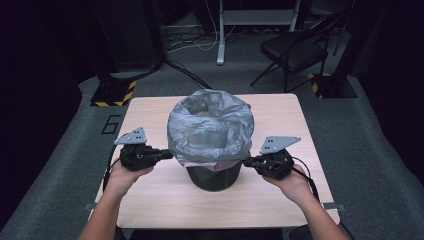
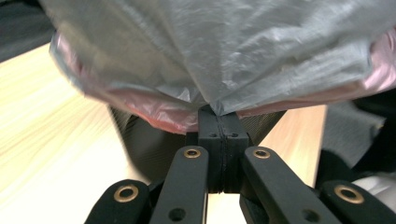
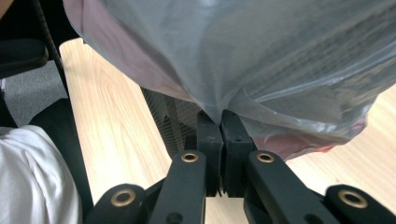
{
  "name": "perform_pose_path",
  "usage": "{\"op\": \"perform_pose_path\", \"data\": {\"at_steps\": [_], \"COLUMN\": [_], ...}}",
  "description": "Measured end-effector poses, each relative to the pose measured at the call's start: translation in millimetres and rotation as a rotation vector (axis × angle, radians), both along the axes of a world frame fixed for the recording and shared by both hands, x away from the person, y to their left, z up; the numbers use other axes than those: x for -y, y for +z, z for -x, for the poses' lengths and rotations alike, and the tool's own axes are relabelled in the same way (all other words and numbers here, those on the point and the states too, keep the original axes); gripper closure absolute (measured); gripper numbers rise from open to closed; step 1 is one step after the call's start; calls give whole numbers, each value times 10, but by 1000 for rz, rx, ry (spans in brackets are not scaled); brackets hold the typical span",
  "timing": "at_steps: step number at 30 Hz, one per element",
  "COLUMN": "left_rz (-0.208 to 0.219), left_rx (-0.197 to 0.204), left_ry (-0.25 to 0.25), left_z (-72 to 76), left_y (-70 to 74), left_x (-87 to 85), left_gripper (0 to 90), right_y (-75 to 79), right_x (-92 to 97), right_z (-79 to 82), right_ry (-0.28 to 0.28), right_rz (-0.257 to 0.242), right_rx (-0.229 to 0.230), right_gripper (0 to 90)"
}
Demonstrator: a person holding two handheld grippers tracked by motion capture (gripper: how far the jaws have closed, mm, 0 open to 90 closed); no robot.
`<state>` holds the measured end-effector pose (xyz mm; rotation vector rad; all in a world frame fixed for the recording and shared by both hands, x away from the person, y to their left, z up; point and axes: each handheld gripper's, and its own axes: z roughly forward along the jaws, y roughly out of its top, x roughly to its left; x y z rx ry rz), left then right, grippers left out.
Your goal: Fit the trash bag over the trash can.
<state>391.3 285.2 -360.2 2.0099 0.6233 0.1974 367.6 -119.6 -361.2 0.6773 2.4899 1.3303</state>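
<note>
Two hands at the near edge, left hand-held gripper point(image 1: 167, 154) and right hand-held gripper point(image 1: 246, 161) each pinched tight on thin grey plastic bag point(image 1: 210, 127), round black bin point(image 1: 214, 176), light wooden table point(image 1: 280, 115)

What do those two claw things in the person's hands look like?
Both are black. The left gripper and right gripper each carry a grey three-cornered plate on top, dotted with small holes, and trail a black cable. Up close, each has two flat black jaws on arms joined by brass-coloured rivets. The forearms are bare, with no sleeves in sight.
</note>
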Motion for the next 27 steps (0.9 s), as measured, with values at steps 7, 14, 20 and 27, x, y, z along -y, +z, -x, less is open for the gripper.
{"op": "perform_pose_path", "data": {"at_steps": [7, 14, 20, 27], "left_rz": [-25, -35, -25, -23], "left_rx": [-92, -134, -98, -70], "left_ry": [52, 74, 160, 150], "left_z": [-144, -185, -109, -20], "left_y": [-296, -358, -124, 199], "left_x": [-91, -145, -321, -455], "left_gripper": [900, 844, 445, 394], "right_y": [-255, -328, -127, 133], "right_x": [-1, 43, 241, 412], "right_z": [-77, -93, 8, 72], "right_ry": [-17, -21, -95, -152], "right_rz": [29, 24, -82, -136], "right_rx": [-49, -87, -77, 7], "right_gripper": [885, 792, 562, 447]}}
